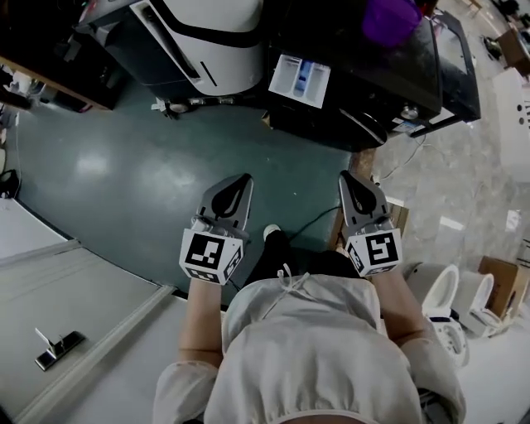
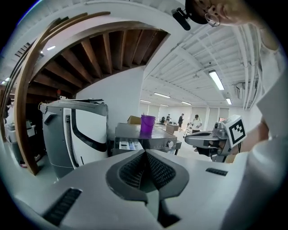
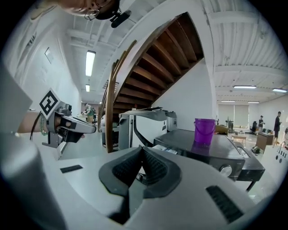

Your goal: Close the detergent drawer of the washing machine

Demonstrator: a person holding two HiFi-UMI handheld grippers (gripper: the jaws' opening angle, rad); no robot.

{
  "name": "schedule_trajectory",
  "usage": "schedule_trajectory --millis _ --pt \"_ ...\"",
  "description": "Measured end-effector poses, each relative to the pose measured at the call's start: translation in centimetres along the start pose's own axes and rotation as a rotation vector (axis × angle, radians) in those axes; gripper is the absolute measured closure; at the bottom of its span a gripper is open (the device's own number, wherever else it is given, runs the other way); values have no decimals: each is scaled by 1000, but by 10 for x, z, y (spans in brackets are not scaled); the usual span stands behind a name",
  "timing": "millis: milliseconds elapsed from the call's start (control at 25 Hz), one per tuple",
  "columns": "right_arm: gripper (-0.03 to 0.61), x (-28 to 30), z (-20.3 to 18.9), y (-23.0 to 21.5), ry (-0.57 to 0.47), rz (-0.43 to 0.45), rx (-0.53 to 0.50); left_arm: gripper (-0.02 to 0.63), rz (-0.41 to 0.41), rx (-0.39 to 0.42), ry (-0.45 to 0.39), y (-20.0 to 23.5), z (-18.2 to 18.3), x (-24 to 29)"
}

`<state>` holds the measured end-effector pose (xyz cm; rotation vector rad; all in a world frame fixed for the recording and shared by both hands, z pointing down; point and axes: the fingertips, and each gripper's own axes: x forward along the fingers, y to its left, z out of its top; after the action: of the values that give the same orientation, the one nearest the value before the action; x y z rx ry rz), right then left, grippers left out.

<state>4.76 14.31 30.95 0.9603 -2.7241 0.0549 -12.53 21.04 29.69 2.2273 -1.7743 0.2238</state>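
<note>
The dark washing machine [image 1: 389,74] stands ahead of me across the green floor, with a purple bucket [image 1: 389,18] on its top. Its white detergent drawer [image 1: 299,80] sticks out from the front at the left. The drawer [image 2: 127,145] also shows in the left gripper view, and the drawer [image 3: 164,150] in the right gripper view, just past the jaw tips. My left gripper [image 1: 242,180] and right gripper [image 1: 348,178] are held side by side, well short of the machine. Both are shut with nothing between the jaws.
A white and grey appliance [image 1: 207,41] stands left of the washing machine. A black cable [image 1: 310,219] runs over the floor near my feet. White toilets [image 1: 443,298] and a cardboard box [image 1: 497,281] sit at the right. A wooden staircase [image 3: 148,67] rises overhead.
</note>
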Motion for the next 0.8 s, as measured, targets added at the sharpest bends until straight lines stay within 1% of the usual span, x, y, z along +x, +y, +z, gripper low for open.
schedule_trajectory --millis 120,240,360,520,640,800 --pt "574 7 2 -4 11 -12 1 595 -25 2 29 4 -1 14" --pt "574 16 -6 -13 18 -32 28 597 -35 -5 48 5 -7 34" --pt "574 28 -10 -31 12 -51 54 597 -52 5 43 4 -8 64" --pt "574 51 -18 -54 16 -50 72 596 -64 9 37 8 -15 105" --pt "574 69 -26 -70 23 -40 79 595 -54 4 53 16 -27 136" --pt "574 89 -41 -85 33 -16 88 597 -37 2 98 25 -53 172"
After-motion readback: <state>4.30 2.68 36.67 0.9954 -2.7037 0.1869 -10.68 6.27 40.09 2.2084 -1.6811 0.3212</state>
